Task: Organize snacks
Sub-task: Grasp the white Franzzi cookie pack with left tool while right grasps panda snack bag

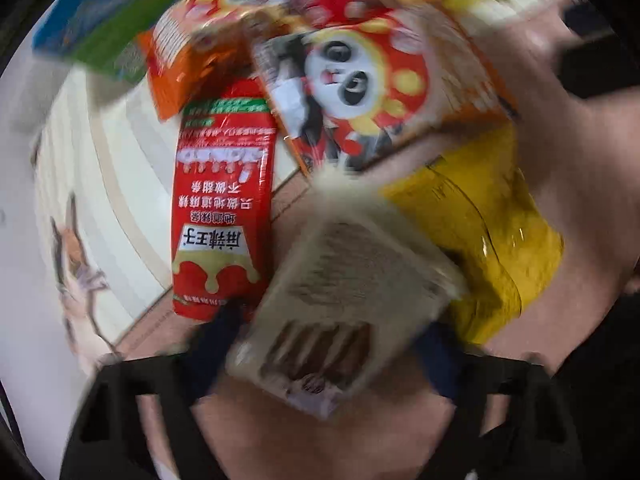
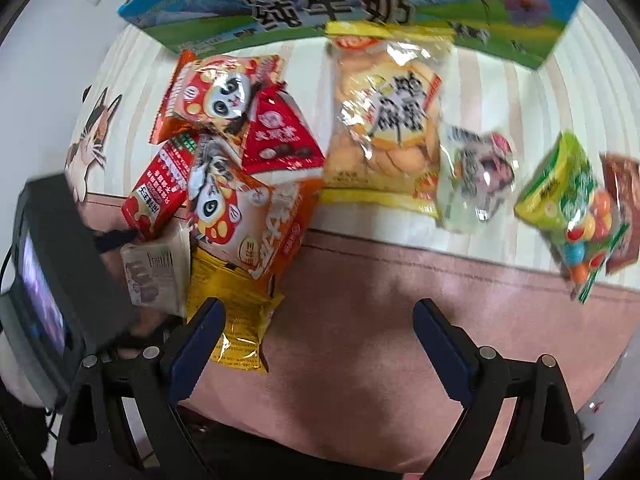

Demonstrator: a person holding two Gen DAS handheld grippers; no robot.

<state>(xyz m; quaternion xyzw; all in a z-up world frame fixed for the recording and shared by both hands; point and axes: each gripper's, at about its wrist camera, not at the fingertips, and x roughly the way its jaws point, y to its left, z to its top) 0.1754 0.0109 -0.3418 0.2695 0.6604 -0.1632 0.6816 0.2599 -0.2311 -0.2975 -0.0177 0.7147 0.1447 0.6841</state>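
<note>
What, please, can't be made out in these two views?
- Left wrist: motion blur smears the print on the beige packet between the left gripper fingers; whether the pads press it is unclear.
- Right wrist: the brown packet is cut off by the lens edge and the green bag.
- Right wrist: the yellow packet is partly covered by a right gripper finger.

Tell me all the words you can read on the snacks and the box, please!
"青海牛奶": on the milk box.
"纯牛奶": on the milk box too, just below.
"麻辣王子": upside down on the red packet.
Too blurred to read: the print on the beige packet, the biscuit bag, the green sweet bag and the panda packet.
</note>
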